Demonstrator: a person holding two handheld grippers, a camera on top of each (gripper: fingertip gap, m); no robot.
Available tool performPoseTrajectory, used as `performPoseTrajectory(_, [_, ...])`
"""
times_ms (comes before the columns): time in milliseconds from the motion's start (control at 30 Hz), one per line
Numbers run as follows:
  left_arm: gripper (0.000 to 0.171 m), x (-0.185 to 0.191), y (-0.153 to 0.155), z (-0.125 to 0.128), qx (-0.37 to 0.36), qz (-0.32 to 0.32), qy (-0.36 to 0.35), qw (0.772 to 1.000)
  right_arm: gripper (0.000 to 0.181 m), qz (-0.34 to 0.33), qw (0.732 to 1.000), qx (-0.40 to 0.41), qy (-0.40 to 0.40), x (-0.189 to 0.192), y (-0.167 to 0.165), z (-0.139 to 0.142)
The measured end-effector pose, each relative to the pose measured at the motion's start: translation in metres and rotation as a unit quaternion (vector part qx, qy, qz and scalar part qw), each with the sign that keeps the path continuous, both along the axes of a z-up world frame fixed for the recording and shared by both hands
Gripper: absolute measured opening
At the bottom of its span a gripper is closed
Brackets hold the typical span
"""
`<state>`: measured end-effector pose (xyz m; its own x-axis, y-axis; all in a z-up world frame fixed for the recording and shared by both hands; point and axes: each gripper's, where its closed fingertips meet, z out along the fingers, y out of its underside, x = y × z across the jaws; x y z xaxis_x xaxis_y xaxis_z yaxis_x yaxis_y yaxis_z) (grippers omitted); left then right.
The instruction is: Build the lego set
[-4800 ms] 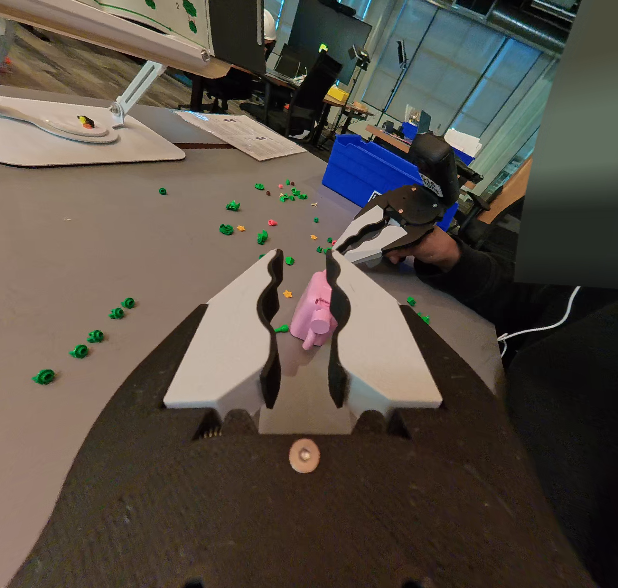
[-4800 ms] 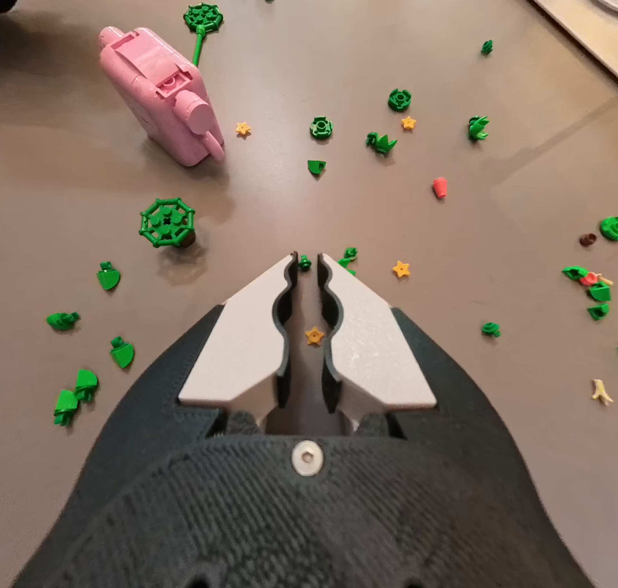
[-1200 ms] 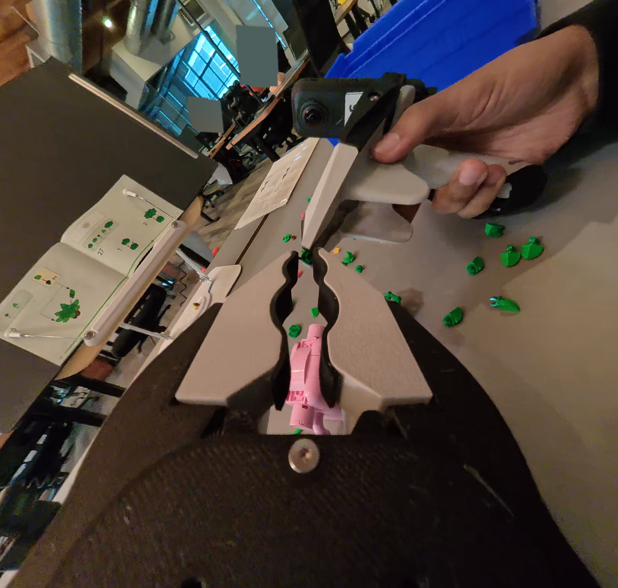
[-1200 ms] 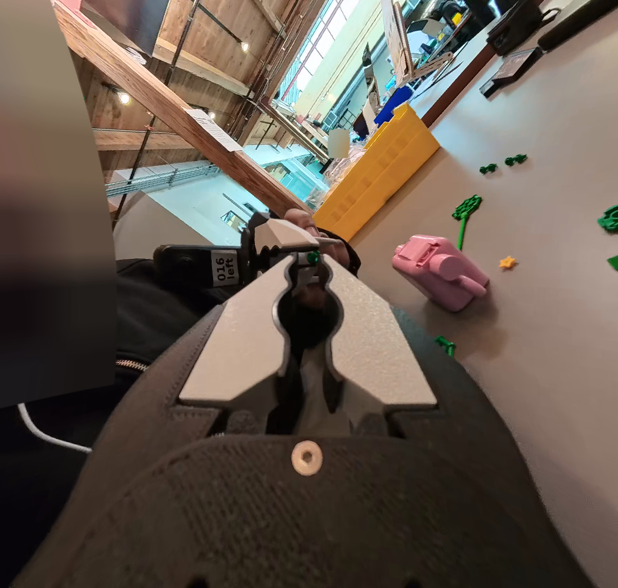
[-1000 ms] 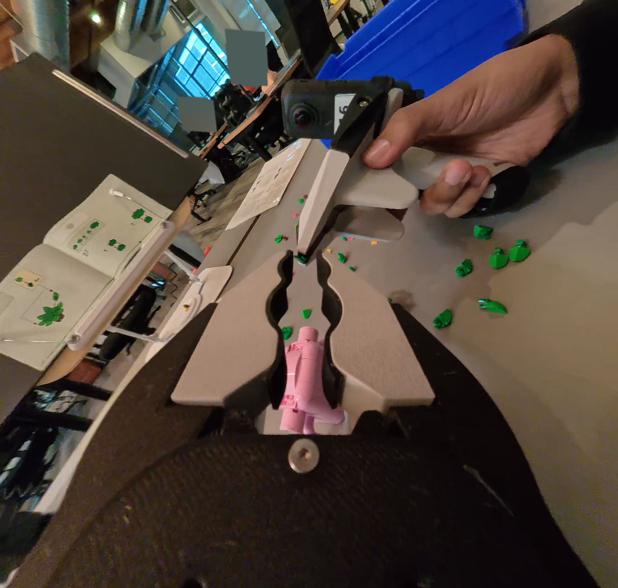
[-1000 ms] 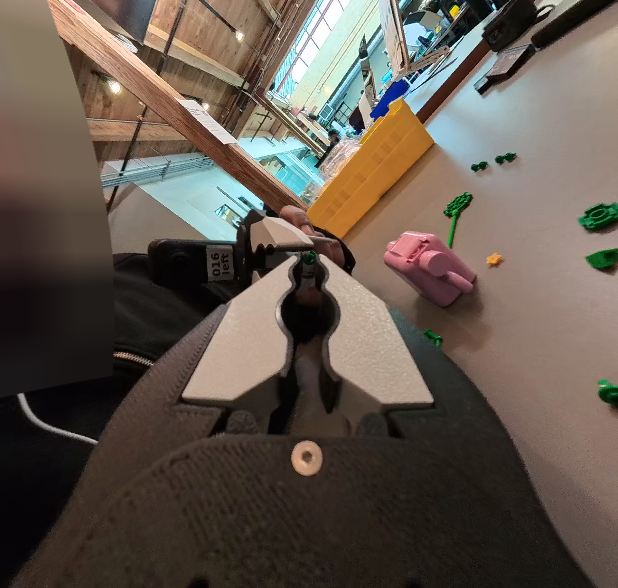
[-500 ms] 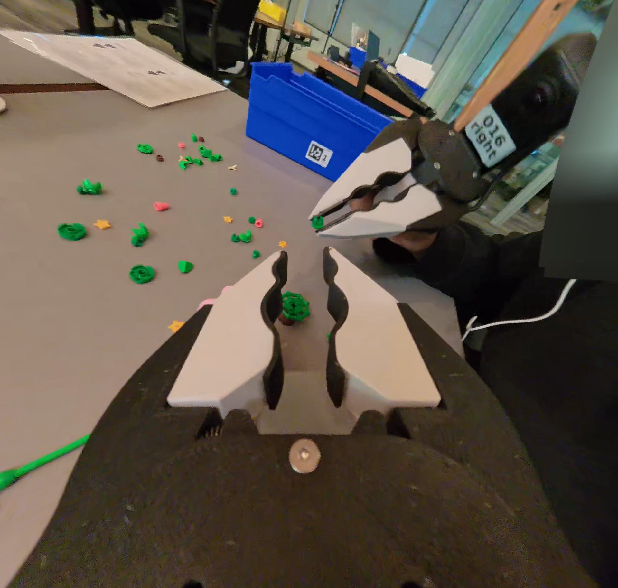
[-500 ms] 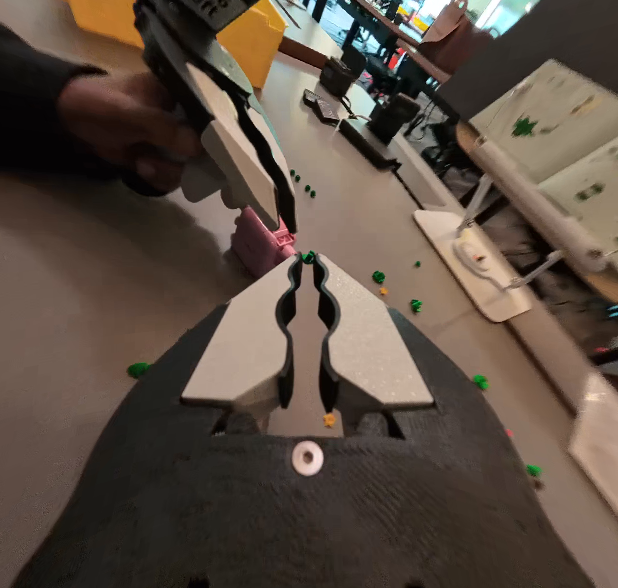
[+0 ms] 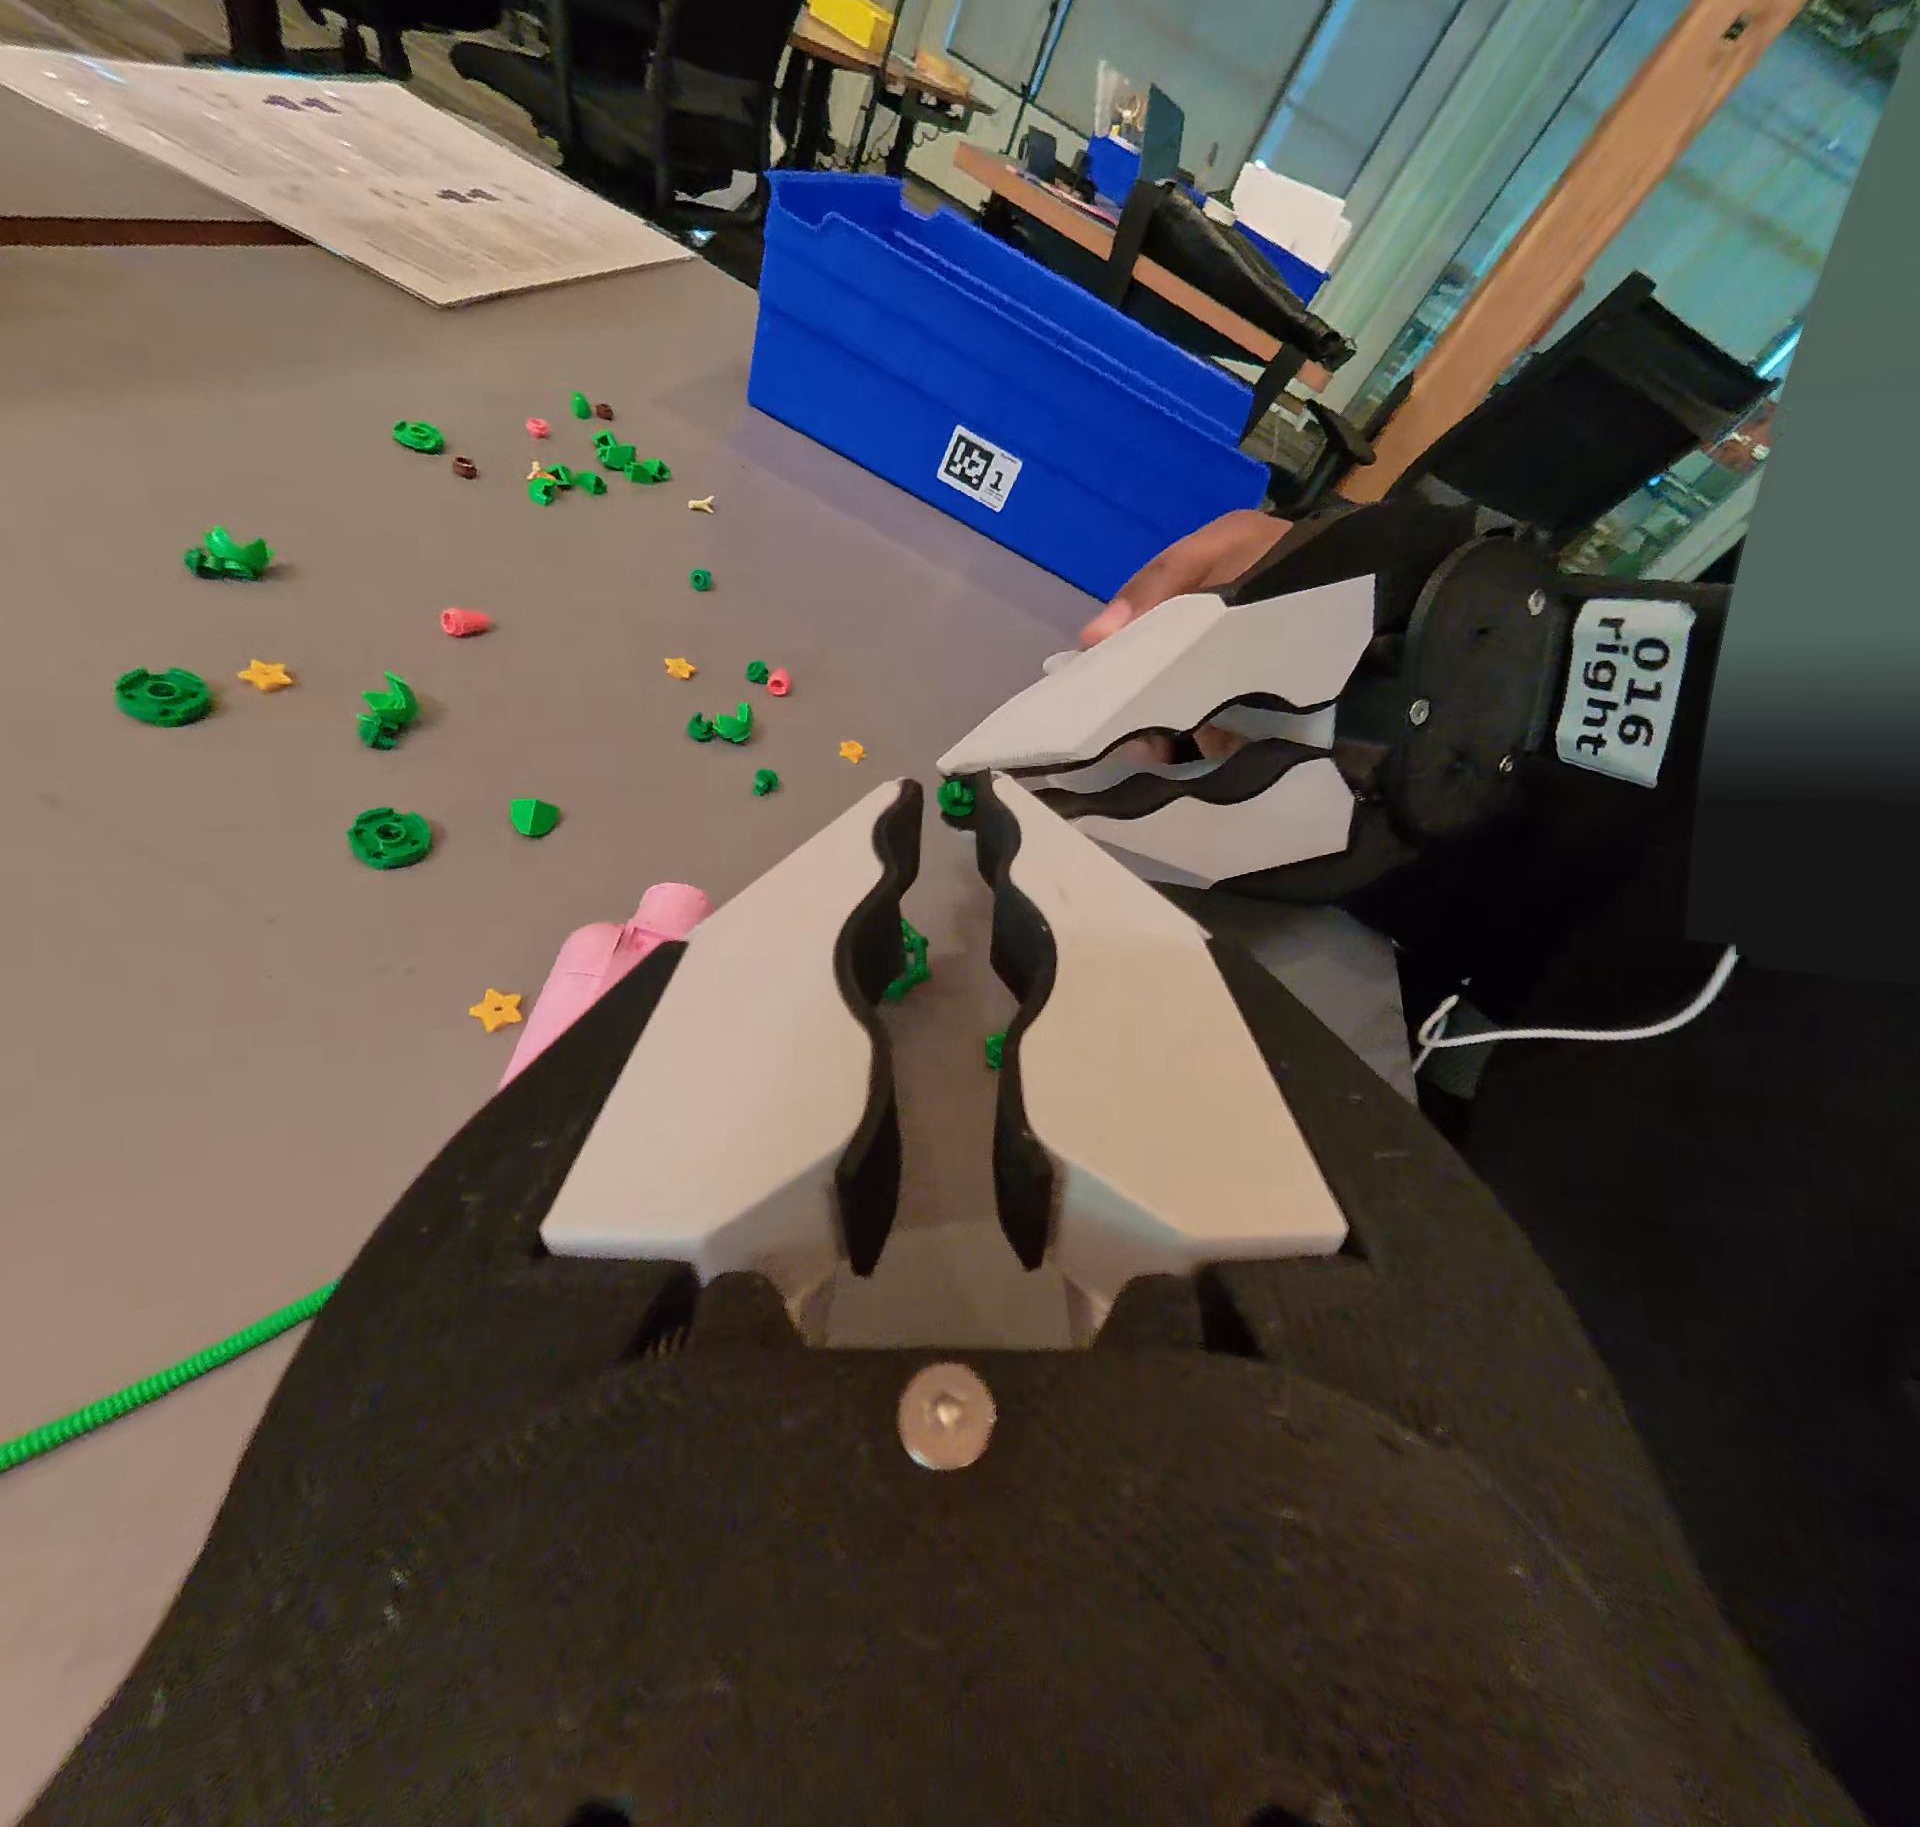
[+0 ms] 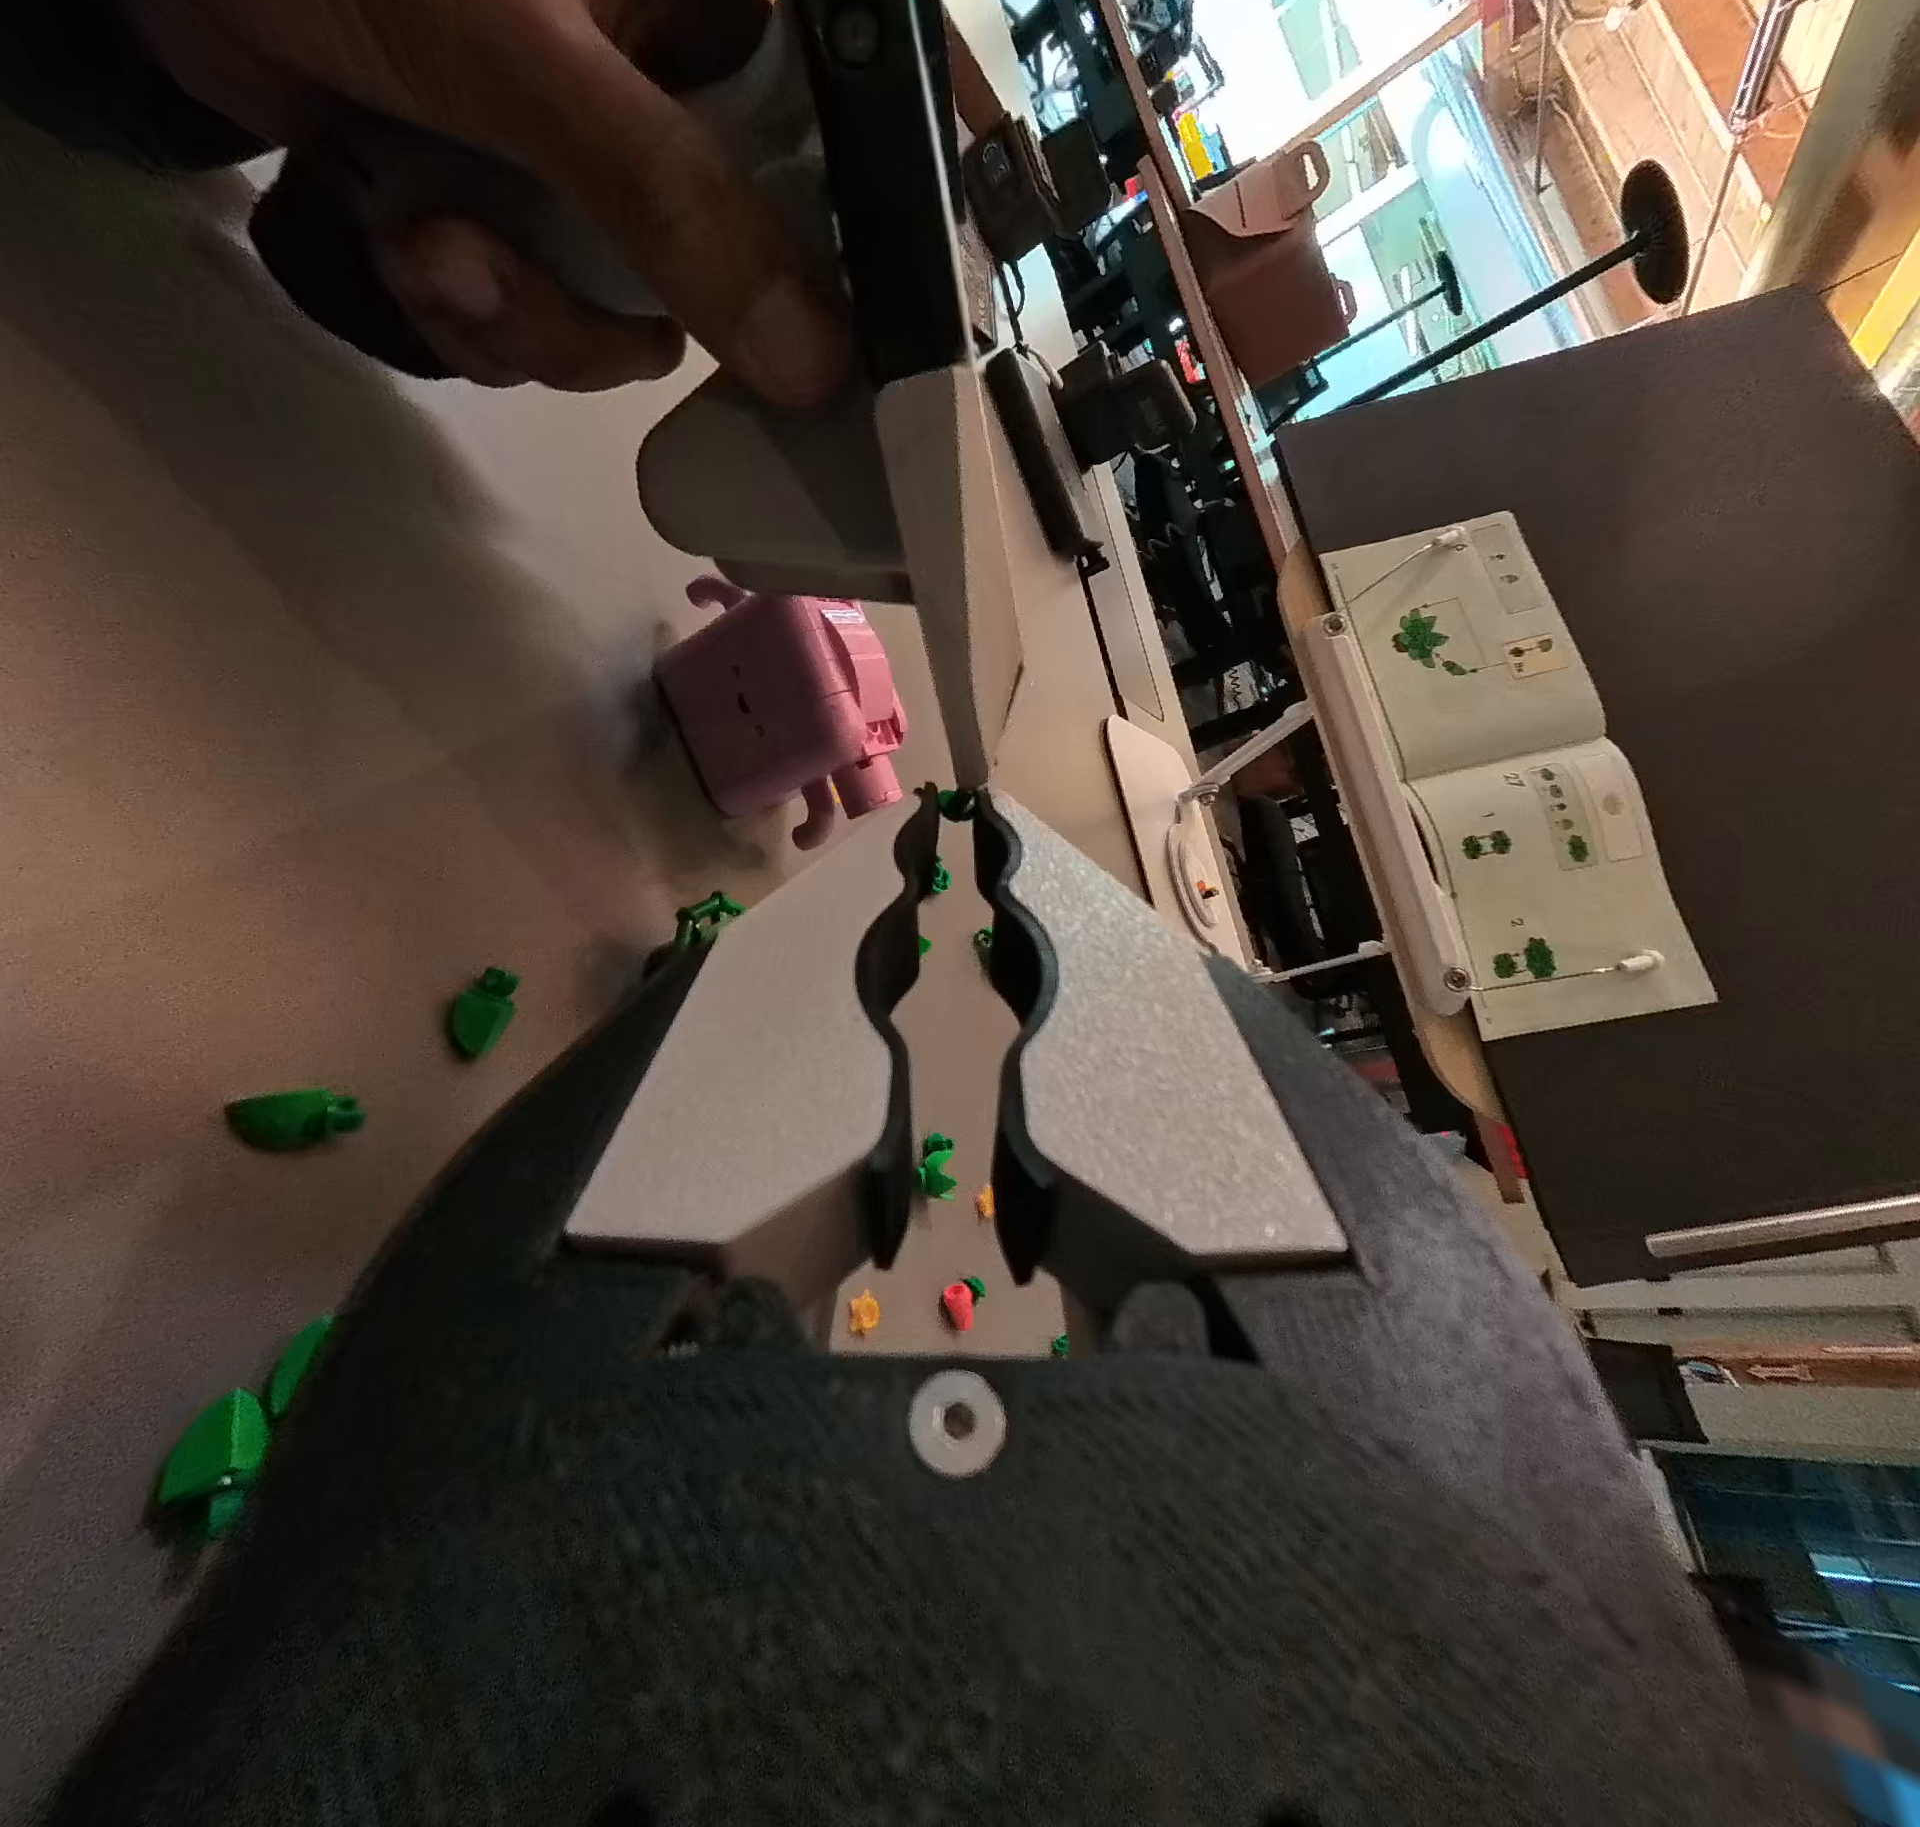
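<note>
Two grippers meet tip to tip above the bench [image 9: 208, 946]. Our right gripper [image 10: 948, 803] is closed on a small green piece [image 10: 951, 801], pinched at the very tips; the rest of the gap between the jaws is empty. Our left gripper [image 9: 948, 792] has its tips narrowly apart on either side of that same green piece [image 9: 956, 798], and we cannot tell whether they press on it or just bracket it. In the left wrist view the right gripper [image 9: 961, 775] comes in from the right, nearly level; in the right wrist view the left gripper [image 10: 971, 785] points down onto the piece, with a hand [image 10: 520, 167] on its handle.

Pink lego body [image 10: 784, 707] lies on the bench just behind the meeting point, partly hidden below the left gripper in its own view [image 9: 613, 956]. Green web-shaped piece [image 9: 906, 956] sits on the bench under the left jaws. Loose green, yellow star and red pieces are scattered across the bench toward its far side, e.g. a green round plate [image 9: 390, 837] and a red cone [image 9: 462, 622]. Blue bin [image 9: 987, 375] stands at the far right edge. Open instruction booklet [image 10: 1496, 769] is clipped on a stand beyond the far edge. Green stem [image 9: 156, 1382] lies near the left edge.
</note>
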<state>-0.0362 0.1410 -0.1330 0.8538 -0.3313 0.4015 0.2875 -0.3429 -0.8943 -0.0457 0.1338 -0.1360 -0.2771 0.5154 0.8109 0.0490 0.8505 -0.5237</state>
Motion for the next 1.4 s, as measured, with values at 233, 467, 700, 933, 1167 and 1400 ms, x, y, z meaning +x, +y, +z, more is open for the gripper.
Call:
performPoseTrajectory(233, [0.008,0.001,0.0,0.001,0.01,0.006,0.038,0.999,0.005,0.007,1.0,-0.015,-0.001,0.001,0.0,0.002])
performPoseTrajectory(467, [0.008,0.005,-0.001,0.002,0.014,-0.012,0.02,1.0,0.005,0.015,1.0,-0.019,0.004,0.002,-0.004,0.004])
performPoseTrajectory(700, [0.004,0.007,-0.001,0.004,0.017,-0.018,0.011,1.0,0.005,0.017,1.0,-0.017,0.01,0.002,-0.005,0.006])
performPoseTrajectory(933, [0.004,0.005,-0.007,0.022,0.05,-0.049,-0.116,0.991,0.019,0.05,0.992,-0.11,0.02,0.006,-0.005,0.019])
performPoseTrajectory(1167, [0.003,0.012,-0.021,0.059,0.124,-0.139,-0.345,0.92,0.016,0.117,0.97,-0.197,0.078,0.022,-0.017,0.053])
performPoseTrajectory(1400, [0.003,0.034,-0.023,0.068,0.138,-0.18,-0.403,0.887,0.006,0.145,0.963,-0.196,0.111,0.033,-0.026,0.068])
